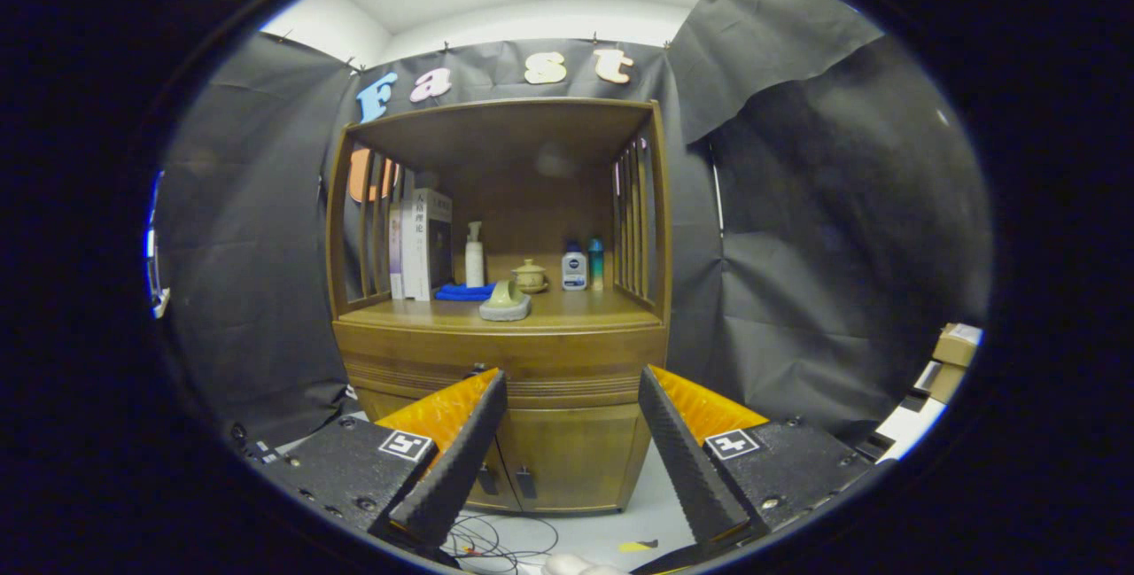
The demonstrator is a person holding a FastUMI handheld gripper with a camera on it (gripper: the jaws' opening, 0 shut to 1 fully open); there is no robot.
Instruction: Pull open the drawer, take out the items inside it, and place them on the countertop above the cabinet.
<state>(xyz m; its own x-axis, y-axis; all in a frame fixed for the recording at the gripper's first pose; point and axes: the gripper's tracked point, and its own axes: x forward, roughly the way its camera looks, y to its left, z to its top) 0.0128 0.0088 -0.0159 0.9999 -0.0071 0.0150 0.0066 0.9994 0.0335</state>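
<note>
A wooden cabinet (501, 353) stands ahead against the black cloth wall. Its drawer (549, 371) sits shut just under the countertop (576, 309), with a small dark handle (478, 370) peeking past my left fingertip. My gripper (572, 389) is open, fingers wide apart with nothing between them, held some way back from the cabinet at drawer height. The drawer's contents are hidden.
On the countertop stand books (423, 244), a white pump bottle (475, 256), a blue cloth (462, 291), a pale green dish (506, 302), a lidded cup (530, 275) and two small bottles (583, 267). Two lower doors (567, 460) are shut. Cables (487, 544) lie on the floor; boxes (952, 349) sit right.
</note>
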